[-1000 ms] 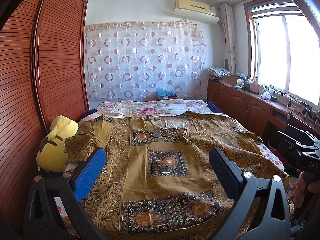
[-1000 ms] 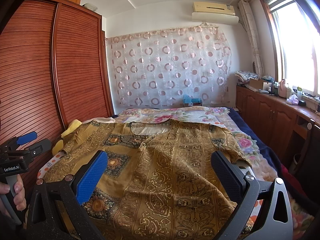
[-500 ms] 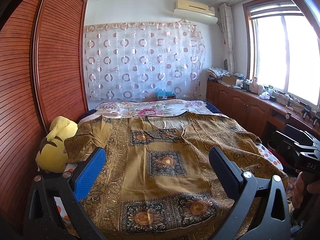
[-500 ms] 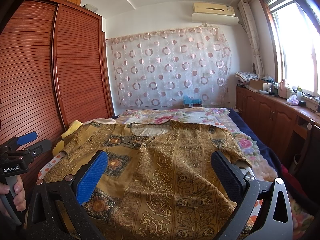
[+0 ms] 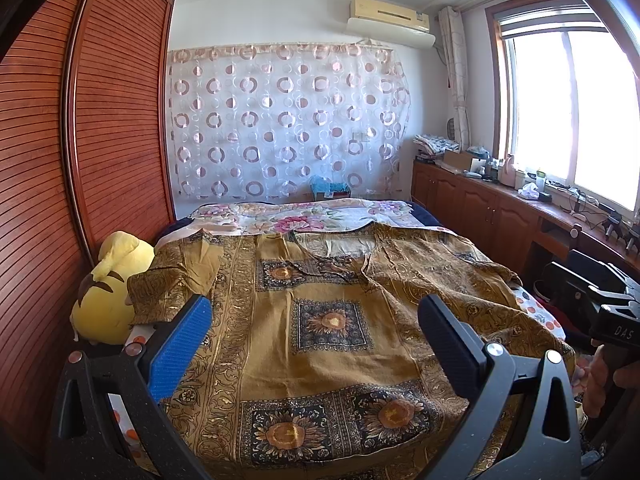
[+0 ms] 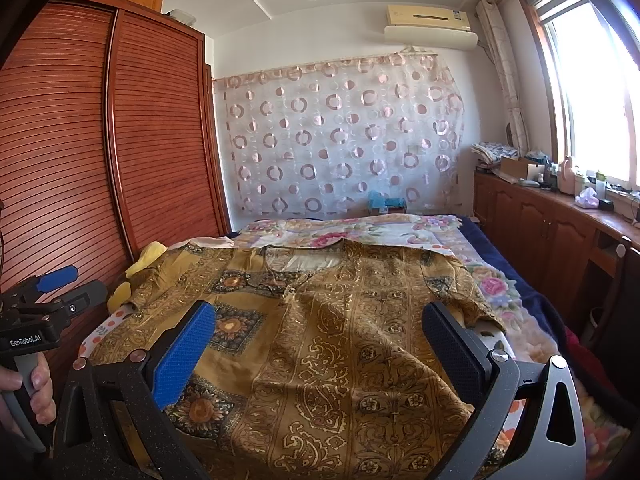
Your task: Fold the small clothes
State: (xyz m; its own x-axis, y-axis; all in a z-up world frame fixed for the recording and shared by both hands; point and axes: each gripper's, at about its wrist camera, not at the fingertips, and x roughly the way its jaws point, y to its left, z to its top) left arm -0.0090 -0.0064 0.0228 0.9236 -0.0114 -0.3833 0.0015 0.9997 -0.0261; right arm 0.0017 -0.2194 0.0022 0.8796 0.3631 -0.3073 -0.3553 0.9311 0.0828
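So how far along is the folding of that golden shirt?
Barely begun. Done: the shirt lies spread on the bed, its right half folded over the middle. In hand: nothing; the left gripper and right gripper hover open above it. Left: the other side and sleeve, then the lengthwise folds.

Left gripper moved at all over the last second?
No. Left gripper sits the same against the yellow plush toy and wardrobe, jaws open over the garment.
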